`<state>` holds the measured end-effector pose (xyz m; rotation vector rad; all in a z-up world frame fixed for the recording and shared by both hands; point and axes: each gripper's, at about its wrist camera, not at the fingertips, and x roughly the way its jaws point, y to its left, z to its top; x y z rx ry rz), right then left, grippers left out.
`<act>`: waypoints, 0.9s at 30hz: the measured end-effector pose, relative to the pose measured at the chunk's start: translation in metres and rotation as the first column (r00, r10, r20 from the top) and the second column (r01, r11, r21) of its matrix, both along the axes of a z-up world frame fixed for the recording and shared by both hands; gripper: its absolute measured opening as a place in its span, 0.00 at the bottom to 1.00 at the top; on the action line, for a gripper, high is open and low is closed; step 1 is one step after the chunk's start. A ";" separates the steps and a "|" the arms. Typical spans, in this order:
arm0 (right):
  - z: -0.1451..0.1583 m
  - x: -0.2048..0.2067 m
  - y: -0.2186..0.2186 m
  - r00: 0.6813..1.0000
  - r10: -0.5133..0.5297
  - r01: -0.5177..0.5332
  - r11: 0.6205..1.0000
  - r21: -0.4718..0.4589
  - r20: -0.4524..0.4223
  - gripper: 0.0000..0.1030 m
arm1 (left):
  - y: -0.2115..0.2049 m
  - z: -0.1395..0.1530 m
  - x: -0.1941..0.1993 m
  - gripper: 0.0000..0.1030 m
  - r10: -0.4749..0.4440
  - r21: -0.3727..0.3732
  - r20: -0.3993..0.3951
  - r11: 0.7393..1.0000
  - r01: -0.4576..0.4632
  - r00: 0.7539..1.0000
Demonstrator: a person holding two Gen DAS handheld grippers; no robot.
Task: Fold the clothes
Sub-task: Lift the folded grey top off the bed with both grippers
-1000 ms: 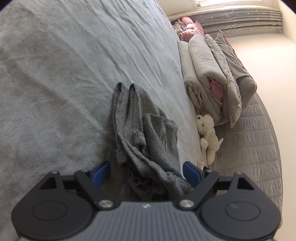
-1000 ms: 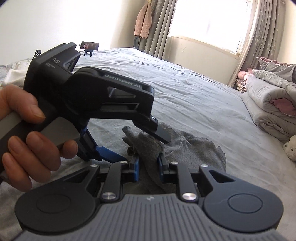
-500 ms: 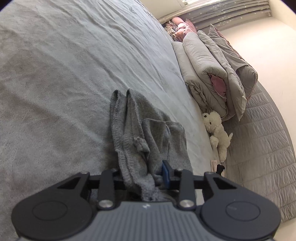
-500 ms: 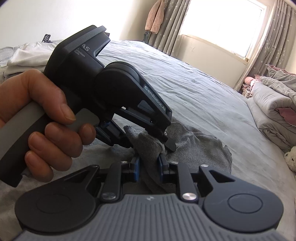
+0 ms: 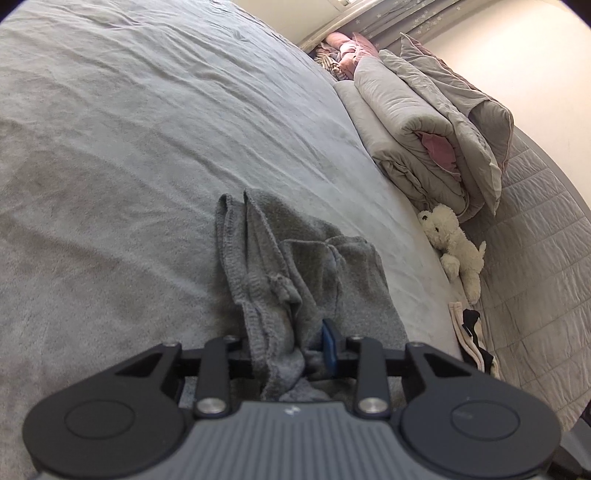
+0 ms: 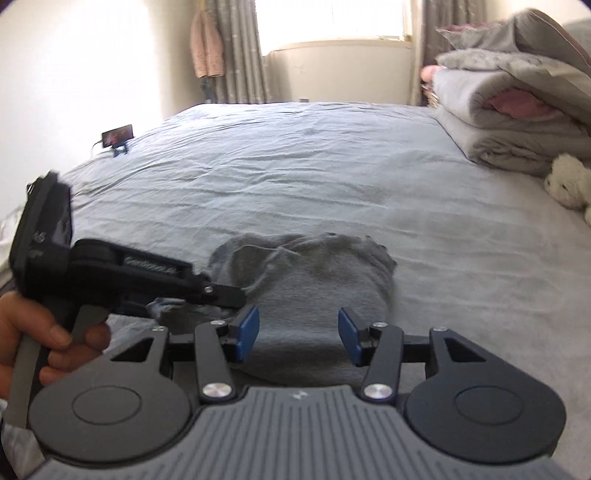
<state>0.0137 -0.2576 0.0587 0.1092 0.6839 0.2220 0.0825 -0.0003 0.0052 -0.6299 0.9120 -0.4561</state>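
Observation:
A crumpled grey knit garment [image 5: 295,266] lies on the grey bedsheet [image 5: 147,129]. My left gripper [image 5: 291,350] is shut on the garment's near bunched edge, with cloth pinched between its blue pads. In the right wrist view the same garment [image 6: 314,269] spreads out ahead of my right gripper [image 6: 299,334], which stands open just above its near edge with nothing between the blue pads [image 6: 247,328]. The left gripper [image 6: 218,291] shows at the left of that view, held by a hand [image 6: 44,339], its tips at the garment's left edge.
Folded grey duvets [image 5: 424,122] are stacked along the bed's right side, with a white plush toy [image 5: 454,247] beside them. A phone on a stand [image 6: 118,134] sits at the far left of the bed. Curtains and a window [image 6: 332,22] are behind.
My left gripper closed on the garment's bunched edge. My right gripper let go of the cloth, opened and drew back to the right, so the garment now lies flatter.

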 end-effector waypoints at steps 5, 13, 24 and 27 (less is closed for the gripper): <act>-0.023 0.017 -0.049 0.961 -0.191 0.234 0.946 0.223 -0.199 0.52 | 0.002 -0.002 0.000 0.31 0.004 -0.013 -0.008 1.000 -0.004 1.000; -0.037 0.016 -0.057 0.928 -0.192 0.298 0.897 0.327 -0.319 0.66 | 0.002 -0.002 0.000 0.31 0.003 -0.007 -0.010 1.000 -0.003 1.000; -0.036 0.010 -0.068 0.926 -0.187 0.307 0.877 0.369 -0.327 0.66 | 0.002 -0.001 0.000 0.31 0.001 -0.003 -0.012 1.000 -0.001 1.000; -0.037 0.010 -0.067 0.928 -0.171 0.299 0.871 0.390 -0.330 0.66 | 0.001 0.002 -0.001 0.29 0.007 0.016 0.000 1.000 -0.007 1.000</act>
